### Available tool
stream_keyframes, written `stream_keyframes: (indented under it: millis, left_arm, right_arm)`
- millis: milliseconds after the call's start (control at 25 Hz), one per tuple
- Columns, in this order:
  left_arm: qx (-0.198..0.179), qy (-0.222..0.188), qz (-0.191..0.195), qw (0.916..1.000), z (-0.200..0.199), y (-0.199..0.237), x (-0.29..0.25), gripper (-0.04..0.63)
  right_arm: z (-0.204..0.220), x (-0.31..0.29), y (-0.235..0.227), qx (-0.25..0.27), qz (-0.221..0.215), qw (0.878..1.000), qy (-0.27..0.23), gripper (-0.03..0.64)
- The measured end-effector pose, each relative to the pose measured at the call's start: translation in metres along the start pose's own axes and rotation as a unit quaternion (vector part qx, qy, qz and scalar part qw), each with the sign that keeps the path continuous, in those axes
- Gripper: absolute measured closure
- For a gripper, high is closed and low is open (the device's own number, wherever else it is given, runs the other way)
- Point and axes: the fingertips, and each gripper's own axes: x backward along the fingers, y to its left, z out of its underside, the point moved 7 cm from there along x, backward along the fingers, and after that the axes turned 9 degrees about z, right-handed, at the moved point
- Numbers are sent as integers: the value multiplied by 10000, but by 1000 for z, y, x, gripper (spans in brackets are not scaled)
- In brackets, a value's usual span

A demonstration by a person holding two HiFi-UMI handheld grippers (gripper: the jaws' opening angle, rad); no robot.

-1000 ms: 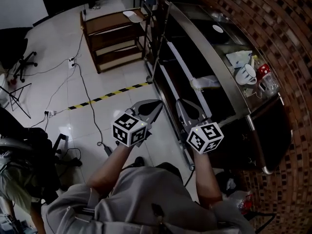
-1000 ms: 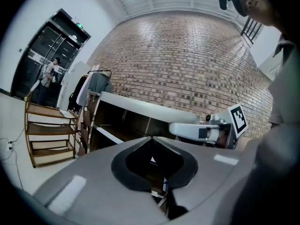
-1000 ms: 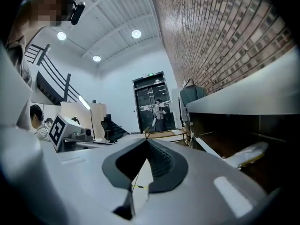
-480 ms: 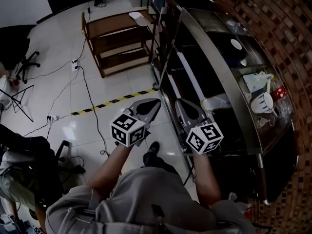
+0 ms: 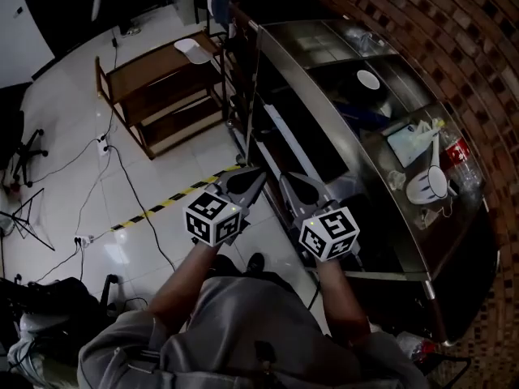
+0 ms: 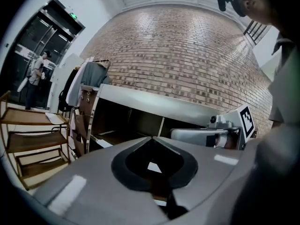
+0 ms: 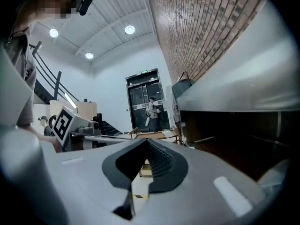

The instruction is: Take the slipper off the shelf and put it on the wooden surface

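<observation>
Far beyond closed fingers (image 5: 246, 182), slipper (image 5: 193, 49) on rack (image 5: 134, 70)

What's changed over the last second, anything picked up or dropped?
The person has walked forward along the steel counter: the striped floor tape and the mug have slid nearer in the head view. Nothing was taken or let go. The left claw and right claw stay shut, empty, side by side.

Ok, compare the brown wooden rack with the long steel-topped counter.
The brown wooden rack is small and stands free on the tiles; the steel-topped counter is long and follows the brick wall. The rack's top holds one pale thing; the counter's is cluttered. Both have open shelves.
</observation>
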Motion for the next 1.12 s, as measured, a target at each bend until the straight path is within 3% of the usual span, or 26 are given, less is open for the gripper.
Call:
stream_keyframes:
  millis: [320, 520, 760, 840, 960, 1120]
  left_arm:
    - [-108, 582, 1132, 9918, 2, 18, -68, 592]
    - [-264, 1050, 1964, 9745, 21, 25, -107, 592]
    - [-299, 1449, 2828, 9477, 40, 25, -135, 592]
    - [-317, 1464, 3081, 9395, 46, 22, -139, 592]
    - [-357, 1550, 3416, 9263, 56, 18, -142, 592]
    - [-400, 1830, 3790, 9063, 68, 18, -142, 592]
  right_arm:
    - [17, 3, -38, -335, 1153, 9927, 128, 617]
    - [40, 11, -62, -711, 2368, 9687, 211, 617]
    - [75, 43, -86, -1444, 3826, 9123, 222, 581]
    - [88, 55, -92, -1674, 4292, 8874, 164, 563]
    - [110, 65, -100, -2060, 4885, 8478, 142, 458]
    - [137, 67, -109, -2811, 5405, 7929, -93, 379]
